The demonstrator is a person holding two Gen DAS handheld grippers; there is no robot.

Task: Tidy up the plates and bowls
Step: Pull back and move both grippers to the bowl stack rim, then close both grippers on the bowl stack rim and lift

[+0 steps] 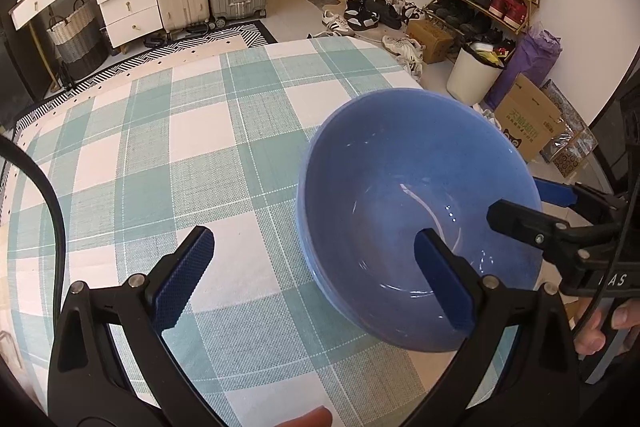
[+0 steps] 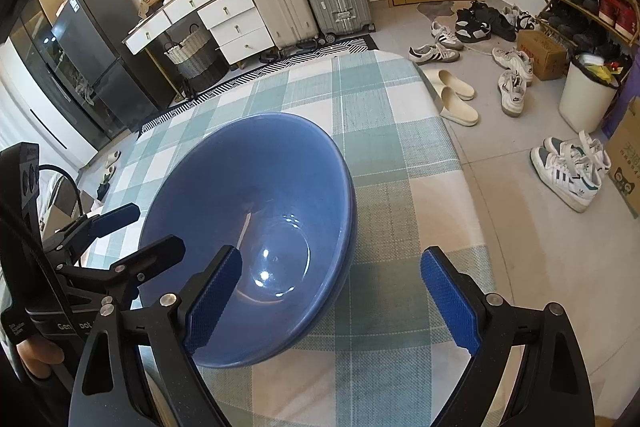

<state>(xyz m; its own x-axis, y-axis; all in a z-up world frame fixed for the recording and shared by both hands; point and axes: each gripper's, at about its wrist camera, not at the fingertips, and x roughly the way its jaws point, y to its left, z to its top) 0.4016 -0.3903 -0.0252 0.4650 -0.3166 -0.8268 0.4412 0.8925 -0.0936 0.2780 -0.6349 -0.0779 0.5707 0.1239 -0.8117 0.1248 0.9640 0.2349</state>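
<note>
While both our grippers hover over the checked tablecloth (image 1: 200, 155), we see the blue bowl (image 1: 416, 211) sitting on it, seemingly nested in a second one. Our left gripper (image 1: 316, 277) stands wide apart, one finger over the bowl's inside; our right gripper (image 2: 332, 297) gapes equally, clamping nothing.

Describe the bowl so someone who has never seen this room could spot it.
Find the table with the green-and-white checked cloth. The bowl sits on it between both open grippers. It is the only dish there: deep, glossy and blue.
</note>
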